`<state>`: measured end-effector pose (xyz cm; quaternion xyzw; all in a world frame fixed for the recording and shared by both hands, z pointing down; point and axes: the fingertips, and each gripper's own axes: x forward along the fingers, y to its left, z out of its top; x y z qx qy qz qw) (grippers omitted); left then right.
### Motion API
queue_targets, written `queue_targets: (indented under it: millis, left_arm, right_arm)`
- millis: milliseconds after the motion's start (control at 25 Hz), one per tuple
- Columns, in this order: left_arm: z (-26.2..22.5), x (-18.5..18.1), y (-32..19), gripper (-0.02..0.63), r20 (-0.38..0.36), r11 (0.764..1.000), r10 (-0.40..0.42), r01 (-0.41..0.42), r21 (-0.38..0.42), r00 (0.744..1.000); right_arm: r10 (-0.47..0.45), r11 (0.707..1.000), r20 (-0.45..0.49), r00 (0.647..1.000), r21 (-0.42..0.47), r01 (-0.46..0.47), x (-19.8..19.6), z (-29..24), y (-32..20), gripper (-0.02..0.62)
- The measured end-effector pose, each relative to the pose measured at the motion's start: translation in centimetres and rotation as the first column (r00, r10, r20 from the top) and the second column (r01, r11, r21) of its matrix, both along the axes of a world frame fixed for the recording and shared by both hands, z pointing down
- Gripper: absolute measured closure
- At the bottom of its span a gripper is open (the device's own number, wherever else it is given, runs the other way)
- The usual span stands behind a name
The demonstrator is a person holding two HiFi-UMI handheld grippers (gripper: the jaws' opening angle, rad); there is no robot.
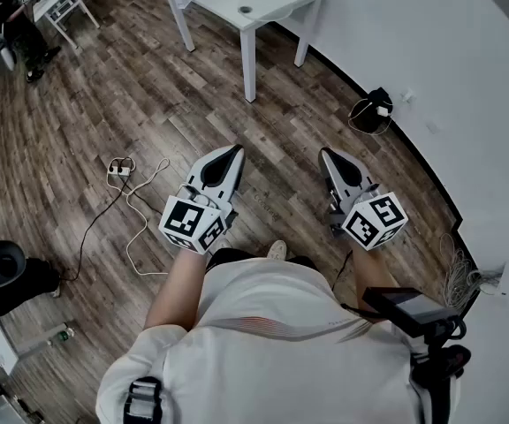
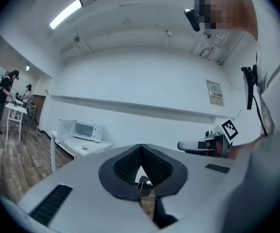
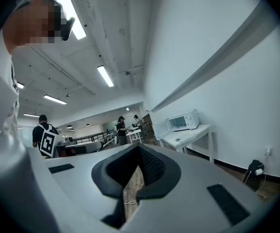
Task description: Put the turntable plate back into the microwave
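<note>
Two handheld grippers, both empty: the left gripper (image 1: 233, 151) has its jaws together with nothing between them, and the right gripper (image 1: 325, 154) is likewise pressed closed on nothing. Both are held level and side by side in front of the person's body, over the brown wood-plank floor (image 1: 148, 87), pointing toward the white table (image 1: 290, 3), well apart from it. White microwave oven (image 2: 84, 129) sits on that table against the wall, door looks swung open. Small round greyish thing (image 1: 246, 10) lies on the tabletop in front of it, probably the turntable plate, too small to confirm. Step in hand looks like the approach: nothing picked up, task not yet started. Next move calls for walking up to the table, opening one gripper's jaws, taking the plate by its rim, then sliding it flat into the oven cavity
</note>
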<state>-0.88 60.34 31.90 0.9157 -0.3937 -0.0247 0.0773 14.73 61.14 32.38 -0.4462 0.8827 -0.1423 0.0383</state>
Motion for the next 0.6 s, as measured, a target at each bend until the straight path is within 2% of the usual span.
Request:
queue_targets:
  millis: [280, 600]
  left_arm:
    - [0.6, 1.9, 0.8, 0.595, 0.017, 1.000, -0.006, 0.006, -0.012, 1.000]
    - [1.0, 2.7, -3.8, 0.595, 0.002, 1.000, -0.004, 0.004, -0.015, 1.000]
  right_arm:
    - [-0.021, 0.999, 0.023, 0.999, -0.033, 0.022, 1.7, 1.4, 0.1, 0.591]
    - [-0.041, 0.998, 0.005, 0.999, -0.042, 0.041, 1.9, 1.9, -3.8, 0.591]
